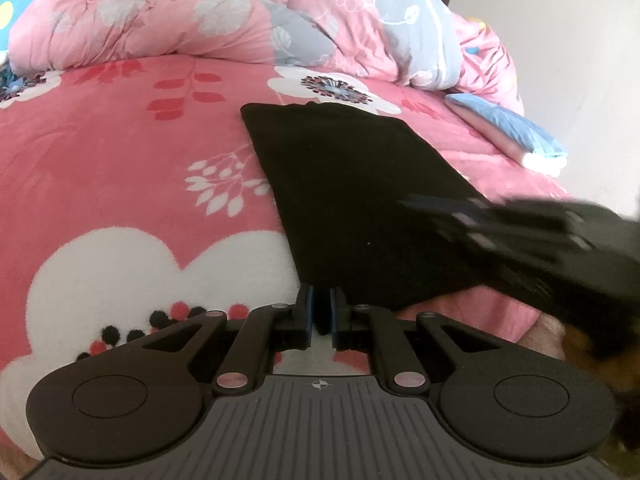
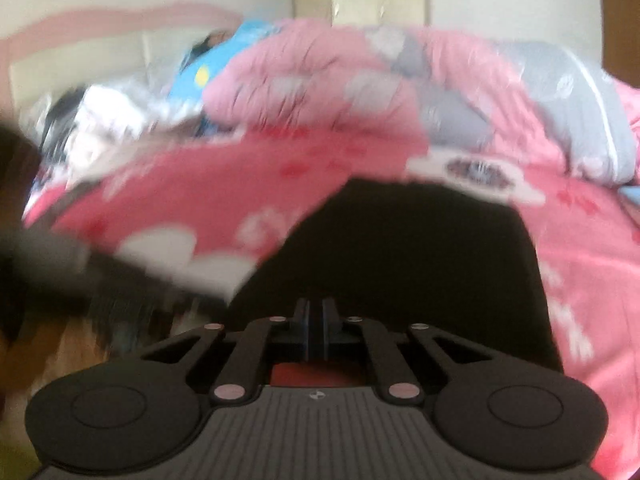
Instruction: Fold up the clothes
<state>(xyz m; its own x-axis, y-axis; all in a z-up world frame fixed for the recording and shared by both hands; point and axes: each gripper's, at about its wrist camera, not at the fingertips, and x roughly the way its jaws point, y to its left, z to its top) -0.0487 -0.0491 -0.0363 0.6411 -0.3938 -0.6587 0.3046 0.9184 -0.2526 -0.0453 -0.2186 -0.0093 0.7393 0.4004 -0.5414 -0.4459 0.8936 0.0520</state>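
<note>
The black cloth runs lengthwise up the frame from both grippers. The left gripper pinches its near corner; the right gripper is clamped on its near edge.

Left wrist cam: low over pink bedspread, tilted down, facing bunched quilt at top of frame, black garment close at centre-right. Right wrist cam: blurred, similar downward tilt, garment centre-low, close. Both share garment, bedspread, quilt; each catches the other gripper at frame edge.
</note>
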